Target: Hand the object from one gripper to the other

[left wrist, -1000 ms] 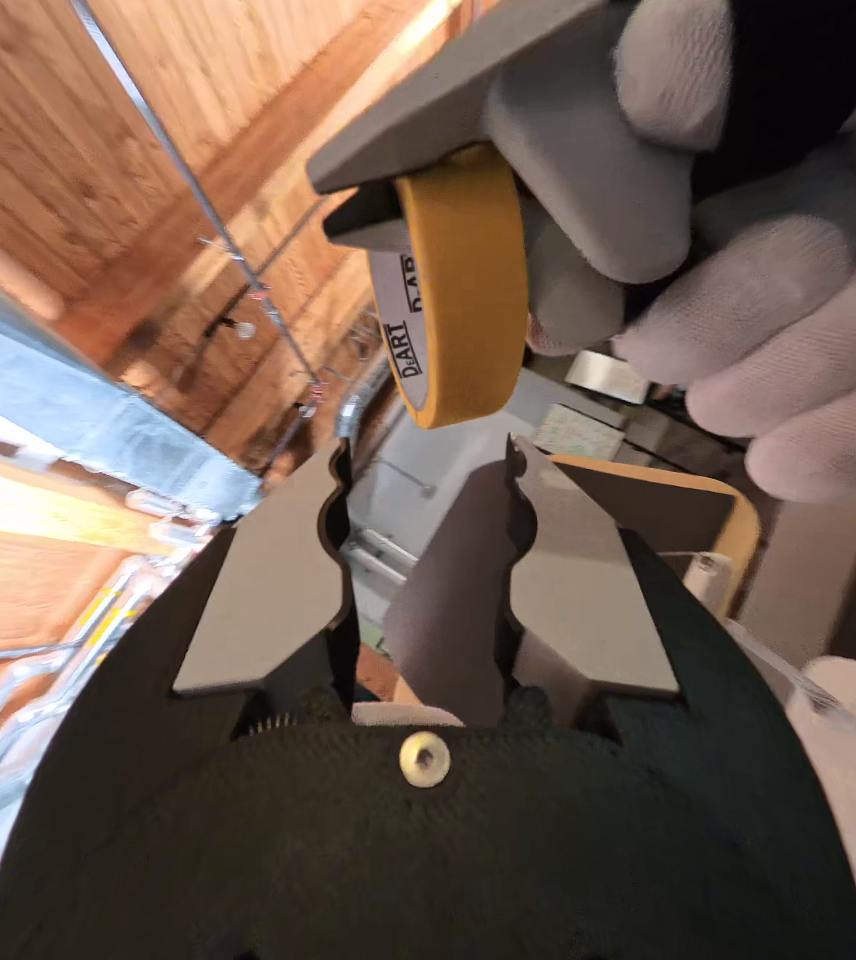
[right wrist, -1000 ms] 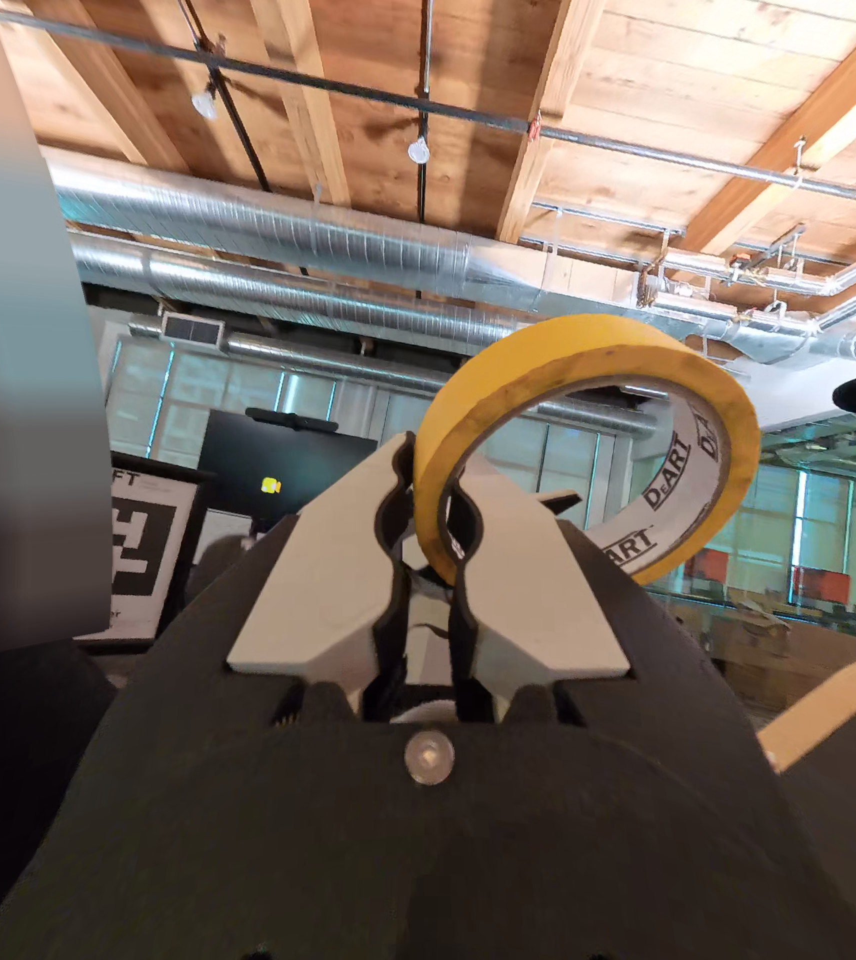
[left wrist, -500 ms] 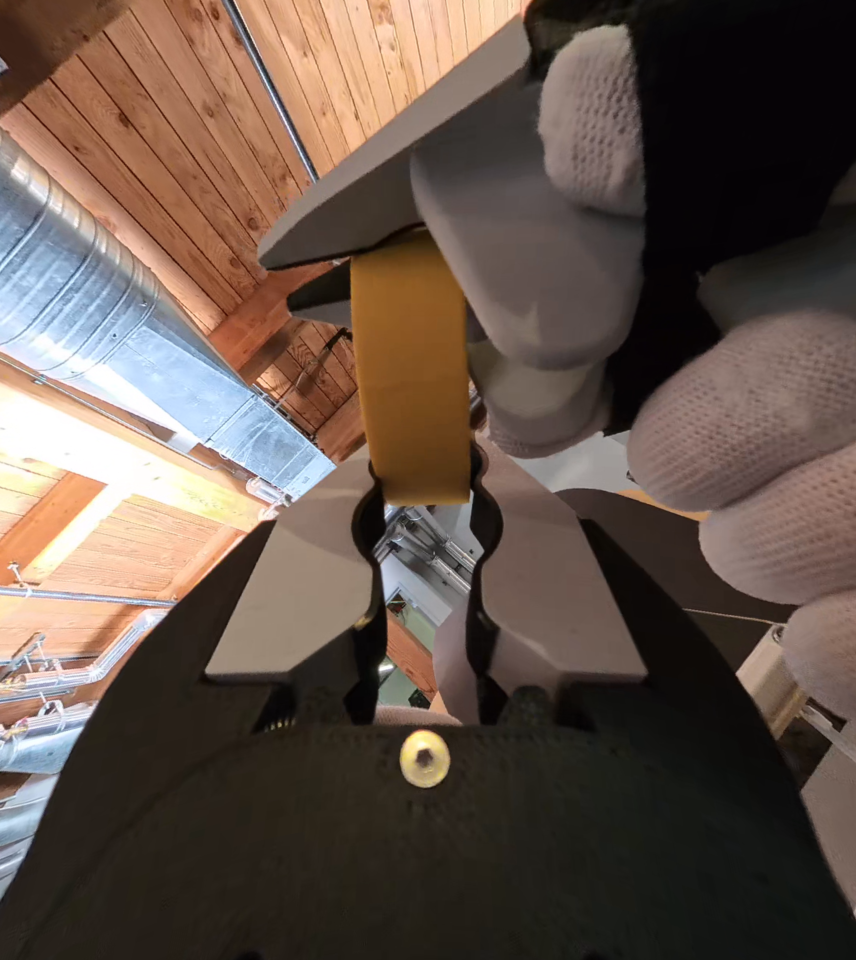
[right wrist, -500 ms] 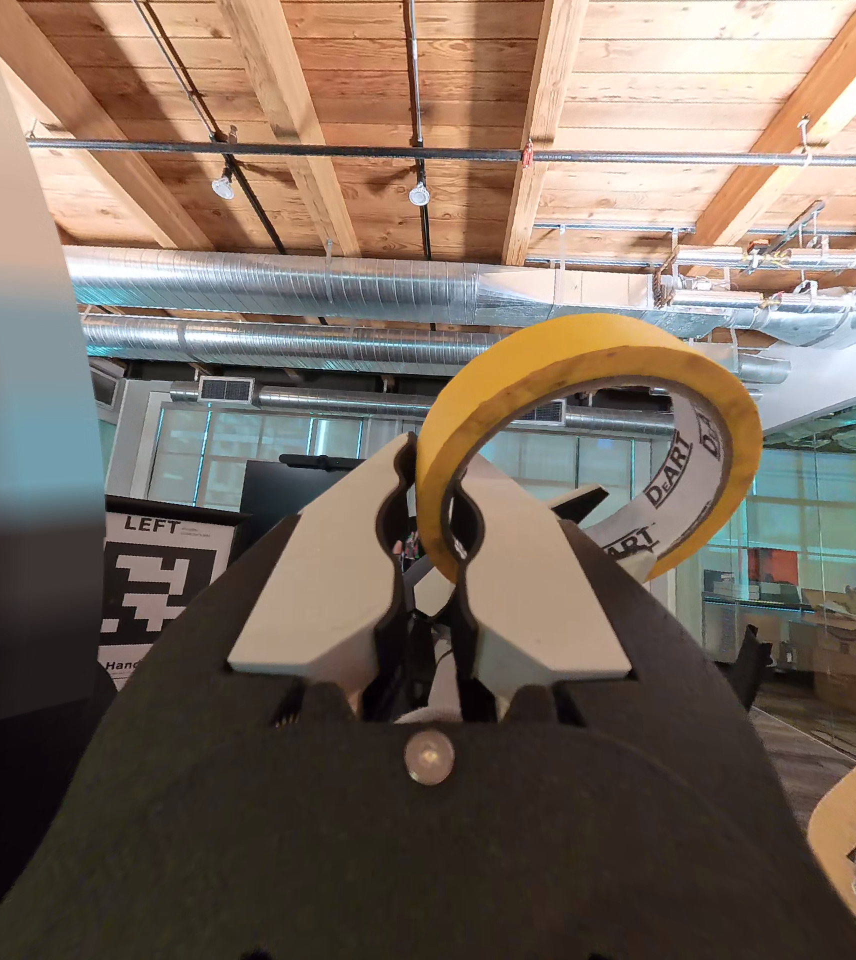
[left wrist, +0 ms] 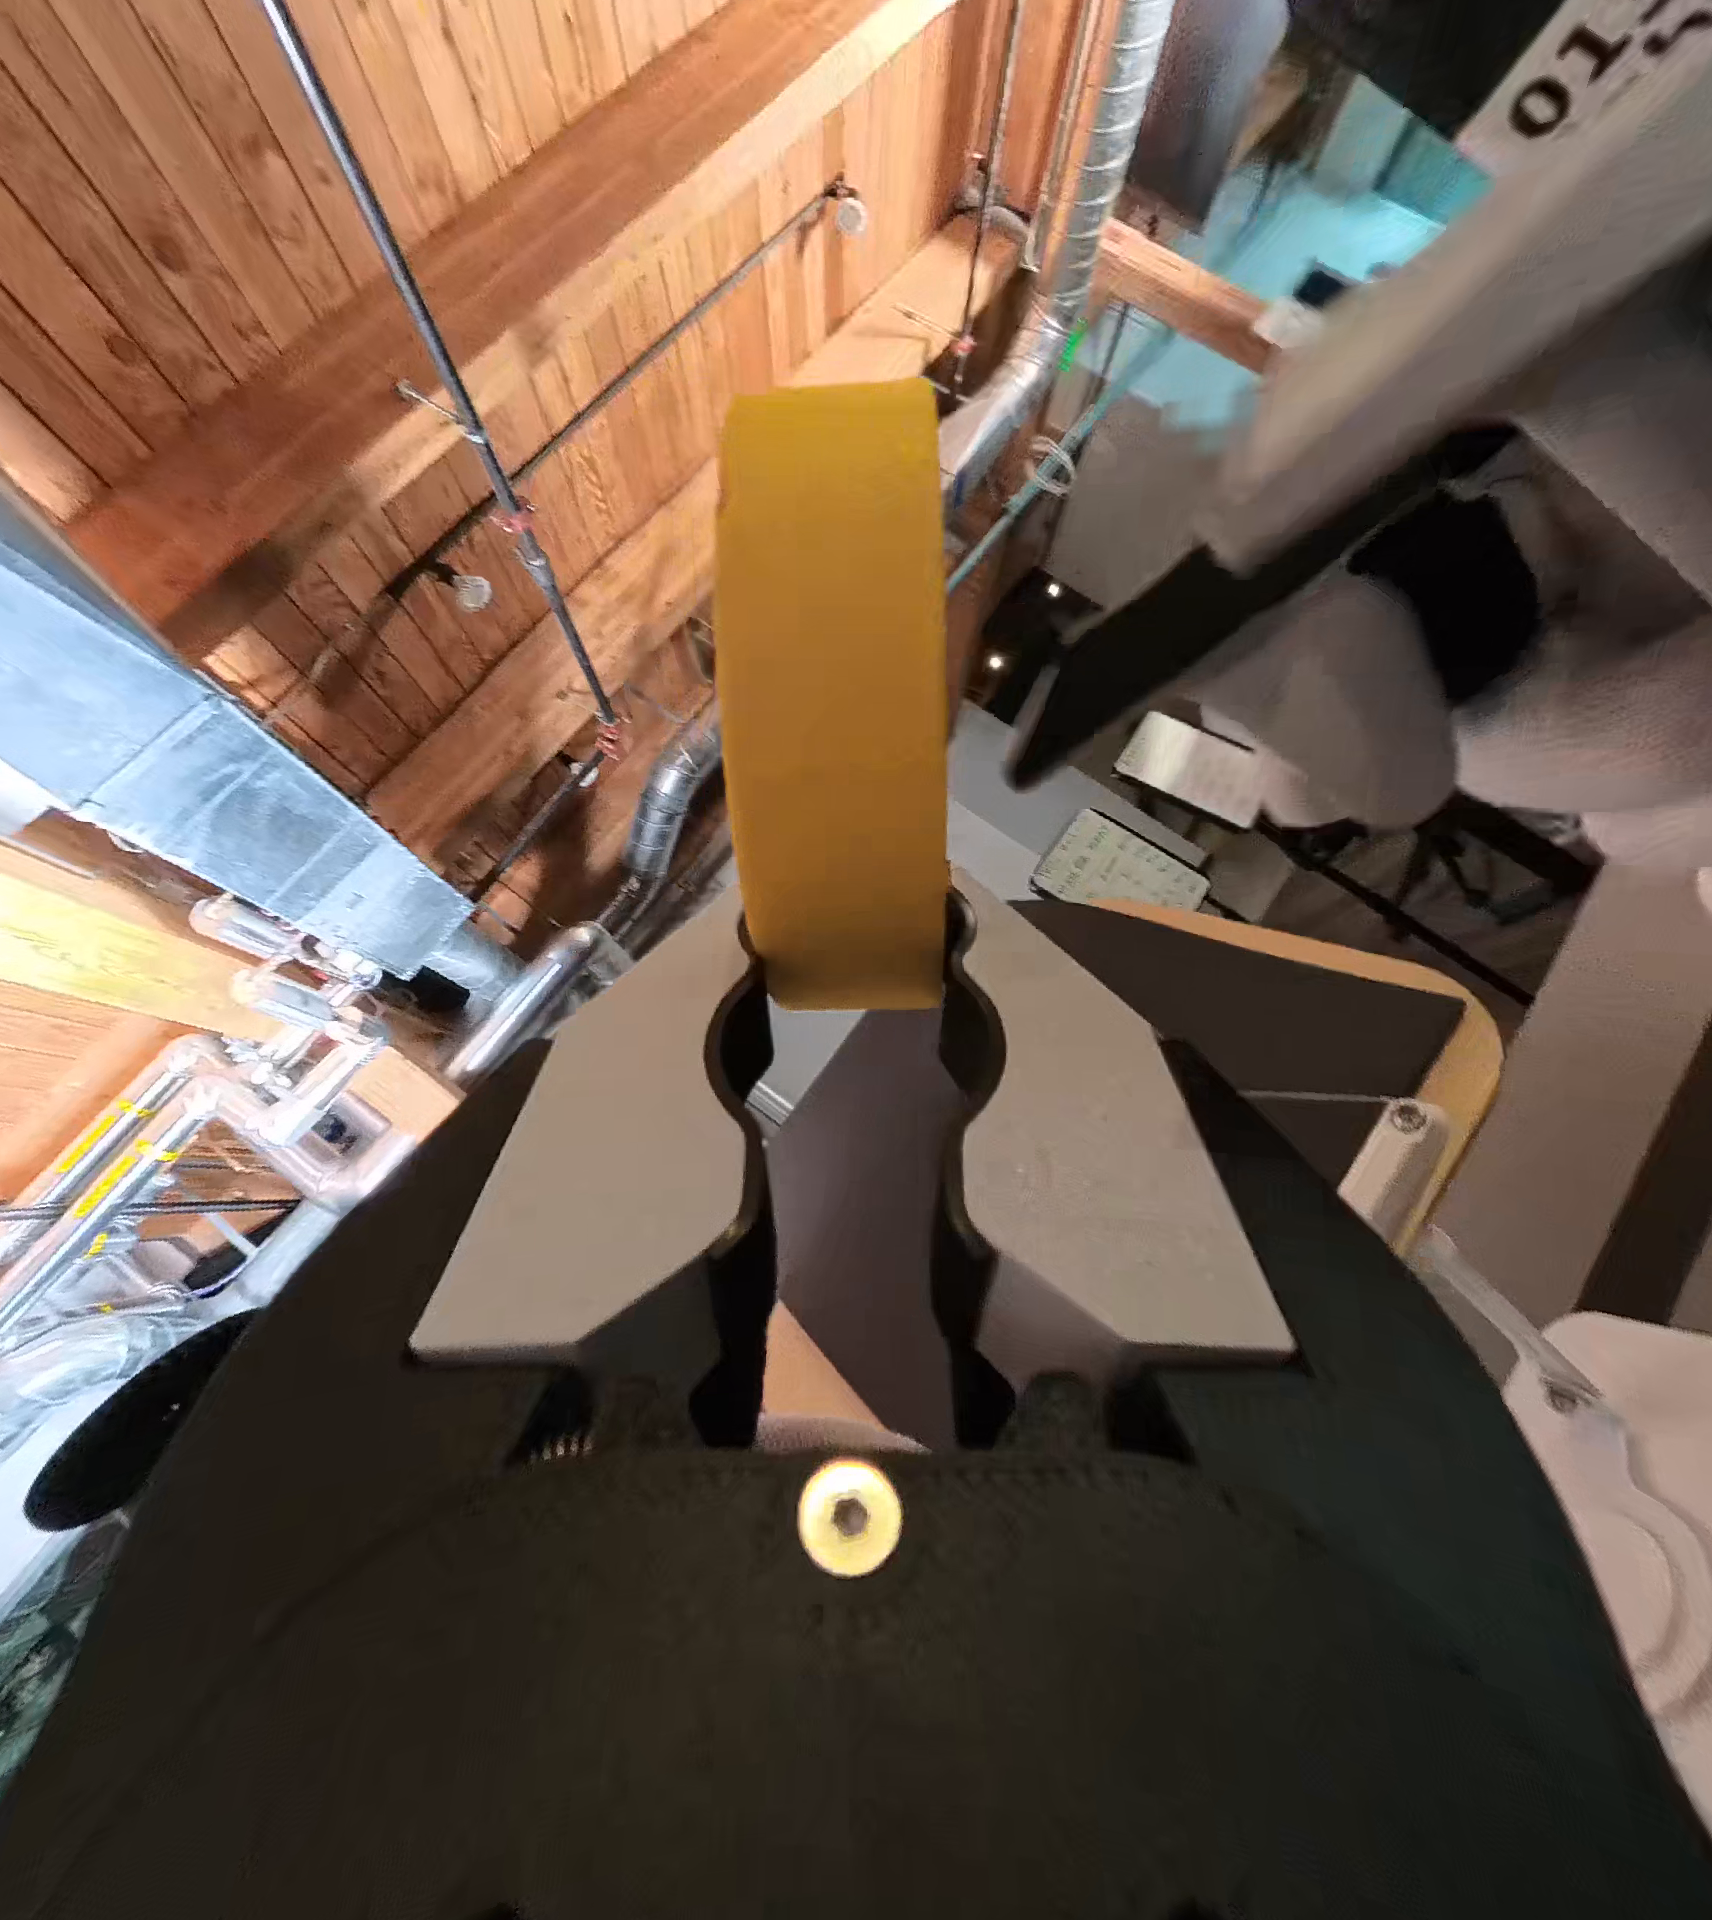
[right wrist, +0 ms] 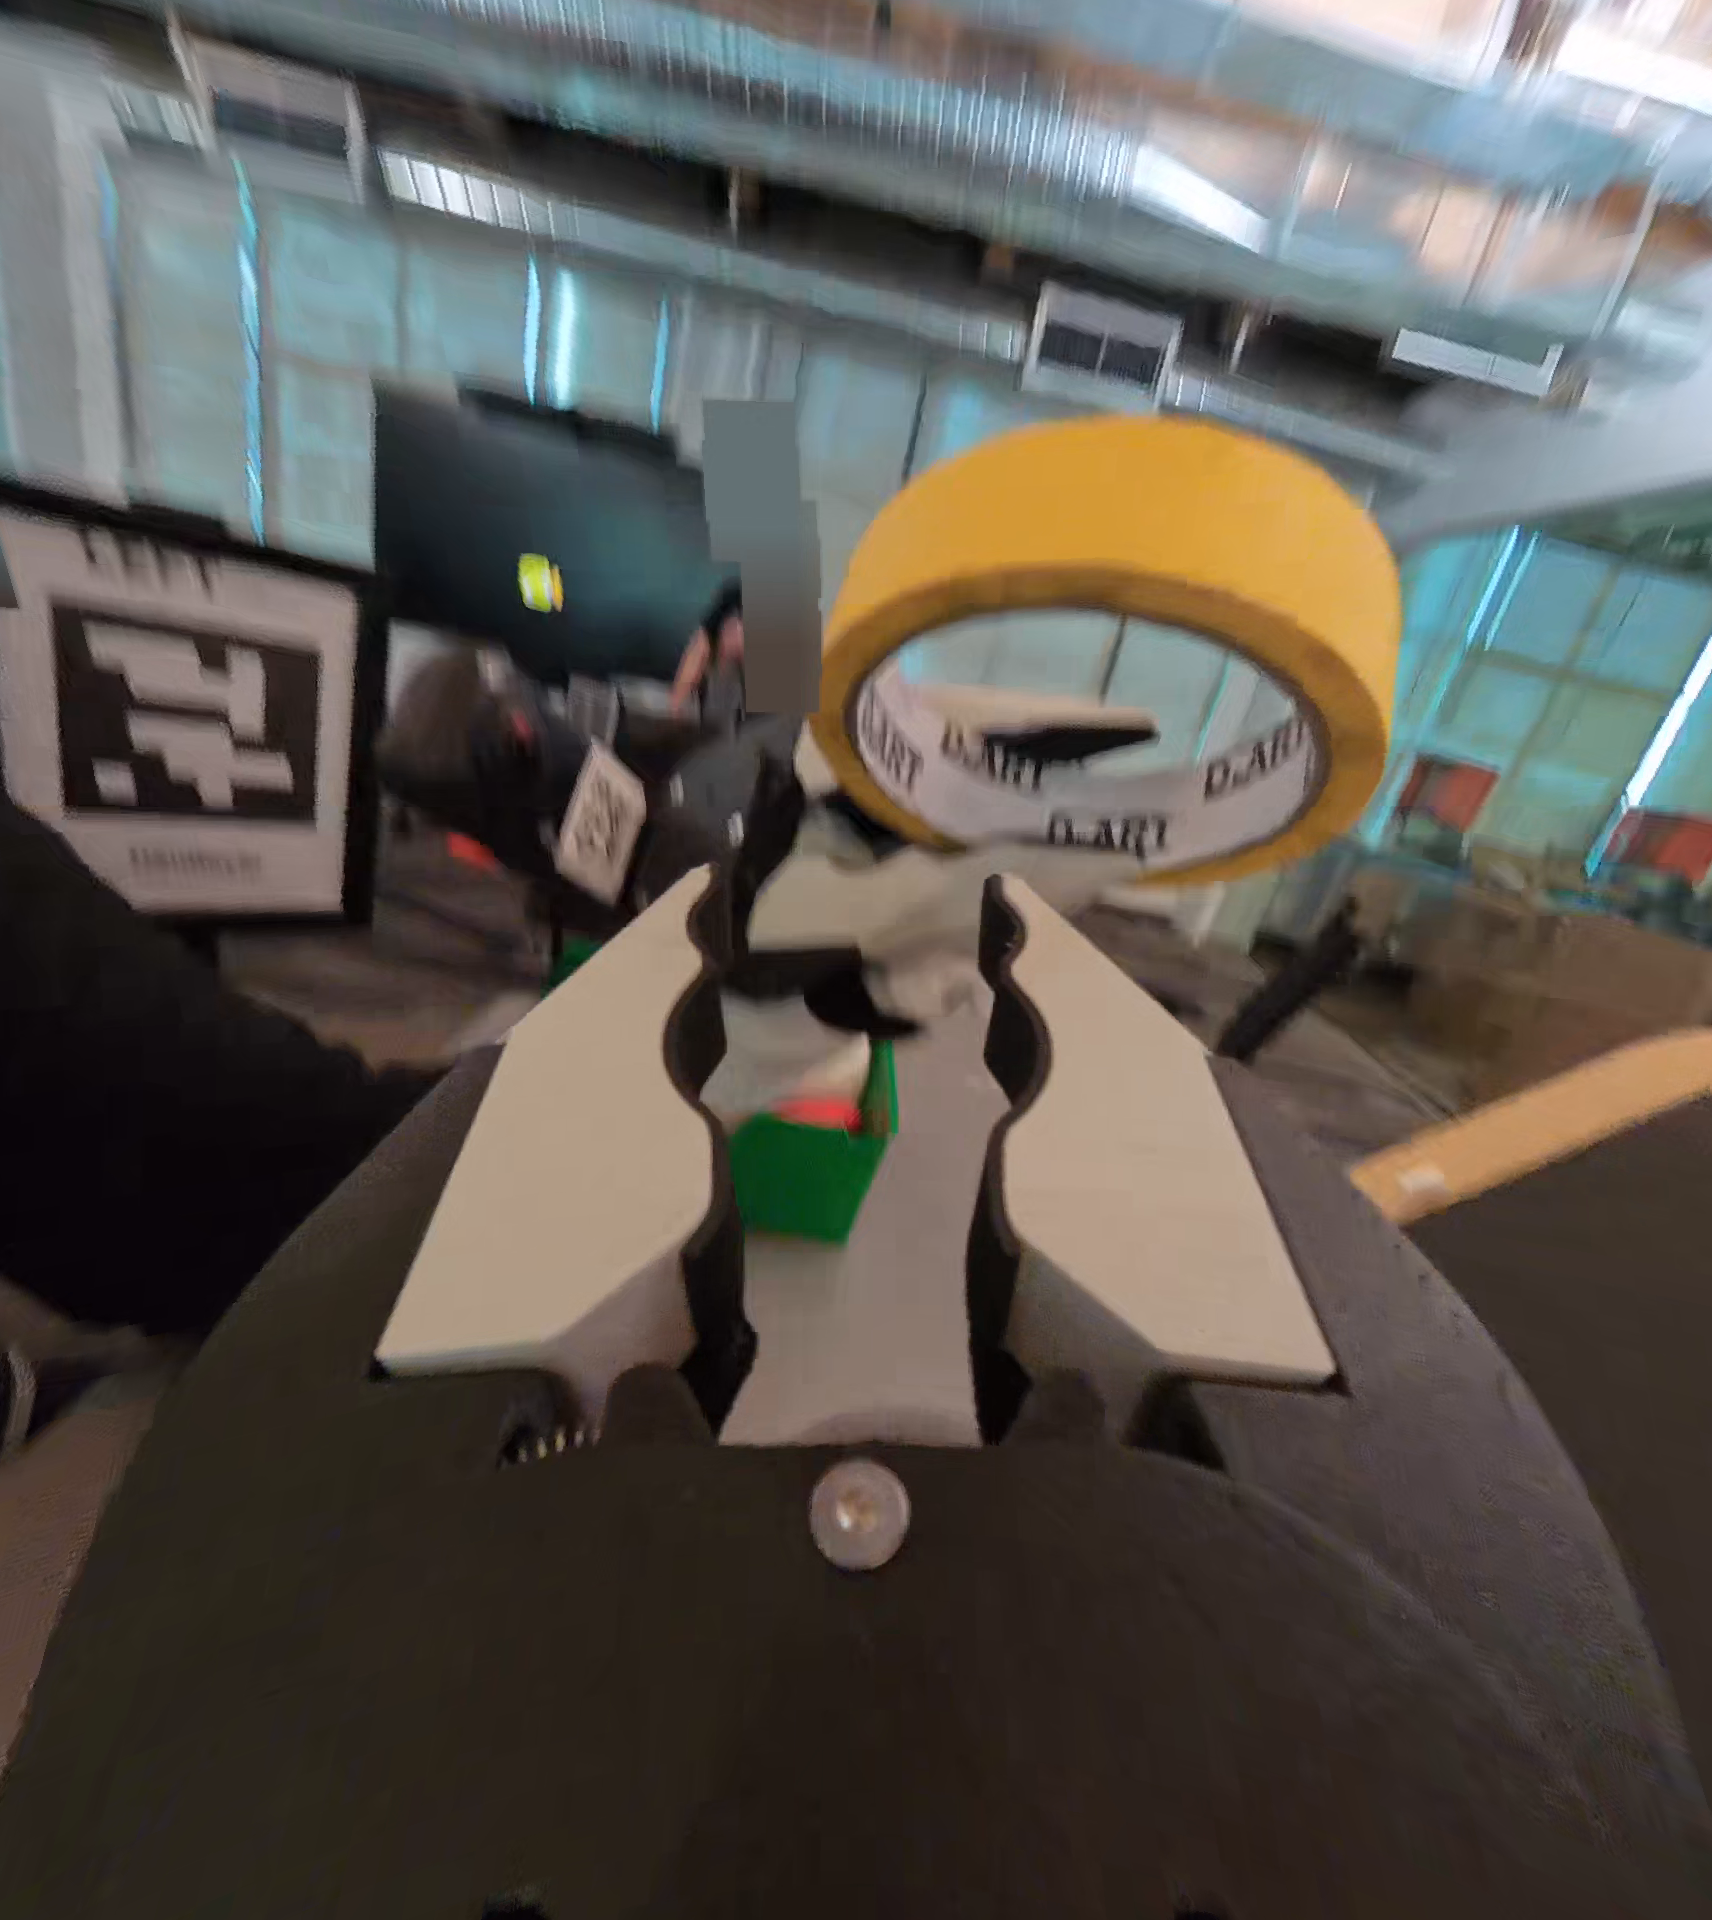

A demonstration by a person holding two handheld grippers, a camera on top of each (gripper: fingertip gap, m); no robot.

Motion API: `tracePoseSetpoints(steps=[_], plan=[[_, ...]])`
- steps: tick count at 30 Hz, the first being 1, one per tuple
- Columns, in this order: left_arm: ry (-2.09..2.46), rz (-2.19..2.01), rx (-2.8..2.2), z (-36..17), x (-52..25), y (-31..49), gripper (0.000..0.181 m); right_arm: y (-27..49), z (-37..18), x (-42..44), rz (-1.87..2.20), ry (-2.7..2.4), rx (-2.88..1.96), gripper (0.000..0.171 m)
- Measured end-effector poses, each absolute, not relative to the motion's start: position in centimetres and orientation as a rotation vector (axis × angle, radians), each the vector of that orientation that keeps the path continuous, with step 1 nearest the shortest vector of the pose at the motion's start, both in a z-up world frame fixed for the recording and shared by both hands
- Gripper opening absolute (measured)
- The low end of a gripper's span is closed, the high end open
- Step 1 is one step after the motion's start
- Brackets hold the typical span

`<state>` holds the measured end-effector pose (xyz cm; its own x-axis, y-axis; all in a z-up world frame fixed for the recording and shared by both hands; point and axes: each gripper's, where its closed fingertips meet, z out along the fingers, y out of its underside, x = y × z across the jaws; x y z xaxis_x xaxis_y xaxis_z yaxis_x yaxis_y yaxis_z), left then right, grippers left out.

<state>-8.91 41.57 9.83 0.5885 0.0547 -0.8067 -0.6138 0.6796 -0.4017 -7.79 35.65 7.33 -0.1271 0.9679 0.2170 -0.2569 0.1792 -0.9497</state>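
The yellow tape roll (left wrist: 831,665) stands on edge, its lower rim pinched at the tips of the left gripper (left wrist: 850,966), which is closed across its width. The right gripper (right wrist: 847,914) is spread open with nothing in it, the roll (right wrist: 1112,644) just beyond its tips. The handover looks finished; next, the right one should back clear while the left holds firm.
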Motion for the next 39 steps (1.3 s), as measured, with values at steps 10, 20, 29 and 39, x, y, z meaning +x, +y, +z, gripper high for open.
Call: tracePoseSetpoints(steps=[10, 20, 29, 39], plan=[[1.201, 0.316, -1.126, 5.5, -10.9, 41.0, 0.027, 38.8, 3.8, -4.9, 0.266, -1.506, -0.898, 0.049], [1.448, -0.444, -1.399, -1.0, -10.0, 38.3, 0.027, 39.5, 1.2, -7.8, -0.394, -1.593, -0.537, 0.122], [1.581, -0.994, -1.276, -2.7, -11.6, 34.6, 0.026, 37.5, -3.2, -12.3, -0.390, -1.712, -0.395, 0.138], [1.647, -1.159, -1.230, -3.9, -11.3, 33.7, 0.026, 35.7, -3.5, -13.5, -0.340, -1.695, -0.301, 0.122]])
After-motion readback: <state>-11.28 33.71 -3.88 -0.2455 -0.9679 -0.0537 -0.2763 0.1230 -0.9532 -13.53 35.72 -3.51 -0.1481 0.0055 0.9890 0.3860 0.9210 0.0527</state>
